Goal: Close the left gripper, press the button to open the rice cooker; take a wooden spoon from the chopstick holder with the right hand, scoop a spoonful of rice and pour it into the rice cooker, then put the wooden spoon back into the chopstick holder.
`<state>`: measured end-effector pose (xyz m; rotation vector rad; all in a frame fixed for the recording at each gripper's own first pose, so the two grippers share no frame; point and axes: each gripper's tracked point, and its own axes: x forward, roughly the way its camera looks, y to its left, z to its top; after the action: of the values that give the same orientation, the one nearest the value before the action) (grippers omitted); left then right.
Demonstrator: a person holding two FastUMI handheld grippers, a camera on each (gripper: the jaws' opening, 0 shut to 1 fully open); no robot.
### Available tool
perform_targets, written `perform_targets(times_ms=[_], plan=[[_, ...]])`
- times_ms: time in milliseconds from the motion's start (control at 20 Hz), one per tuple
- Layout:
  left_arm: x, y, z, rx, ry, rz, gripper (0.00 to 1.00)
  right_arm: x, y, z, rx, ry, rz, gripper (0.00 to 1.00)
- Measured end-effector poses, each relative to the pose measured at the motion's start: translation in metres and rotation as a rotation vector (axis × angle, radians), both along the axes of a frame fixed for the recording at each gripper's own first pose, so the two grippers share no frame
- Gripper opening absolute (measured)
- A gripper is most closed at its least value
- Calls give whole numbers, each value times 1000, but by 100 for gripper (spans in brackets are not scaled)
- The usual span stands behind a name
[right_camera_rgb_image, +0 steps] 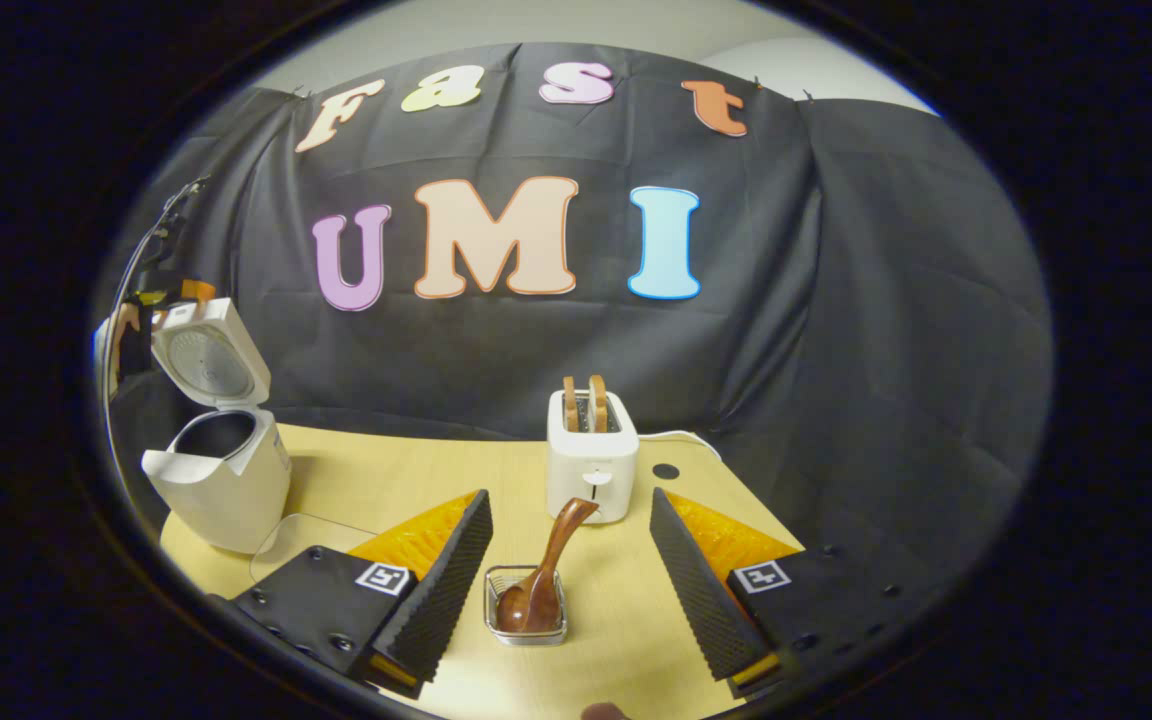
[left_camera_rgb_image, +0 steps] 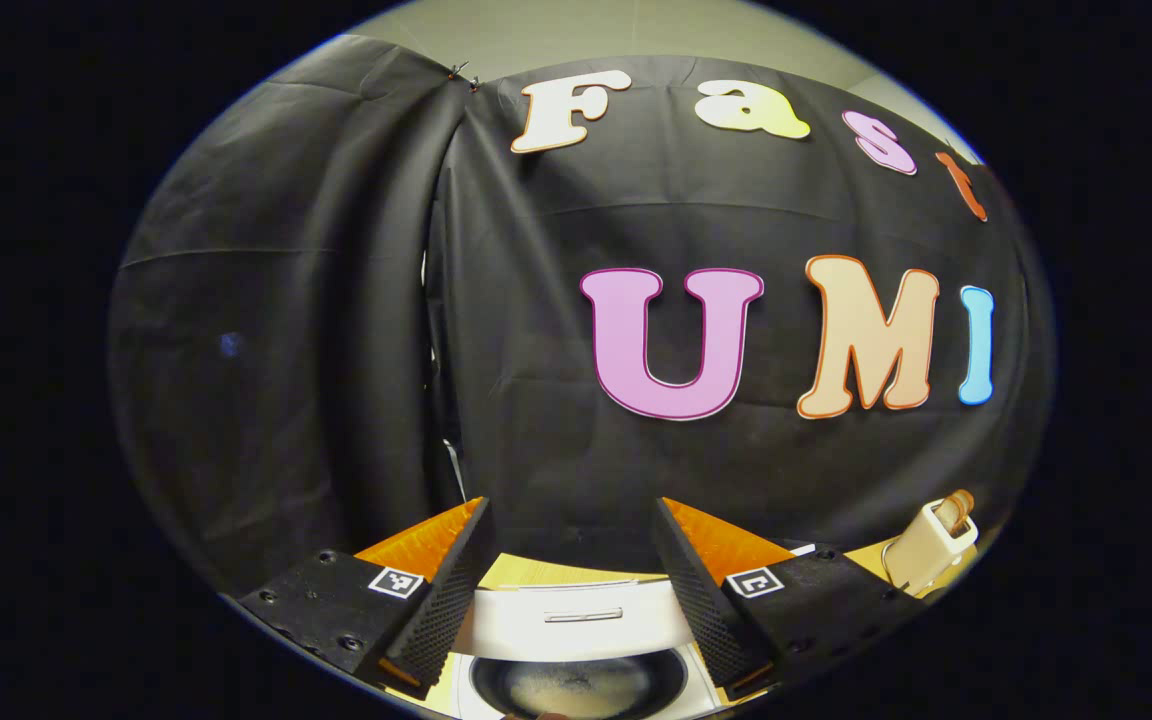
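While I hold both grippers above the counter [right_camera_rgb_image: 456,480], each pair of fingers stands wide apart and grips nothing. On the right gripper view, the right gripper [right_camera_rgb_image: 568,570] points at the wooden spoon [right_camera_rgb_image: 541,575], which lies between the two fingers without touching either. Its bowl sits down in the chopstick holder [right_camera_rgb_image: 526,632], a small clear container on the counter, and its handle leans up and to the right. Just behind the spoon stands a white toaster [right_camera_rgb_image: 592,468] with two slices in its slots. The rice cooker [right_camera_rgb_image: 221,480] stands well to the left with its lid [right_camera_rgb_image: 206,352] raised upright.

On the left gripper view, the left gripper [left_camera_rgb_image: 571,575] hangs over the rice cooker [left_camera_rgb_image: 576,650]; I see the dark inner pot [left_camera_rgb_image: 576,685] low between the fingers. The toaster [left_camera_rgb_image: 931,545] shows at far right.
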<state>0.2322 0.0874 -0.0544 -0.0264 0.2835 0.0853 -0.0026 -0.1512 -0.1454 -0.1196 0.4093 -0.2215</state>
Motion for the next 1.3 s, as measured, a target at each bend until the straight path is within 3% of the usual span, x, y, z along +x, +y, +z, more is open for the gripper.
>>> perform_targets(times_ms=[550,1300], plan=[[-75,-18,-56,-88,106,-35,93,-3,8,-5,12,19,54,100],[-124,-28,-145,-53,251,-49,94,-6,20,-3,14,22,93,100]])
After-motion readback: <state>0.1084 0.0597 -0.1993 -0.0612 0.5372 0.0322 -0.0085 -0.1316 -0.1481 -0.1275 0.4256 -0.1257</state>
